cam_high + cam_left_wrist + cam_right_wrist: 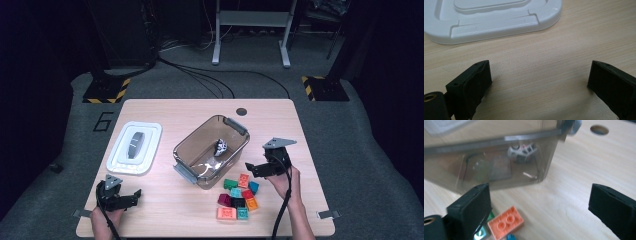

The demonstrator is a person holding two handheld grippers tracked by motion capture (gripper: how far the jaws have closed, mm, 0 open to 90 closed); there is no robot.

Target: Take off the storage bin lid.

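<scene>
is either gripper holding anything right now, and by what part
Nothing is held. The right gripper stands open over the orange brick; the left gripper stands open over bare table.

Bare table (165, 207) lies open ahead of my left gripper (131, 196) up to the white lid (134, 148) — my right gripper (253, 169) has the clear bin (210, 150) walling its front and bricks (239, 196) crowding below.

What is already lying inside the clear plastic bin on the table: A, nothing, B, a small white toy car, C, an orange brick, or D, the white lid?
B: a small white toy car lies on the floor of the bin, while the bricks sit outside on the table.
</scene>
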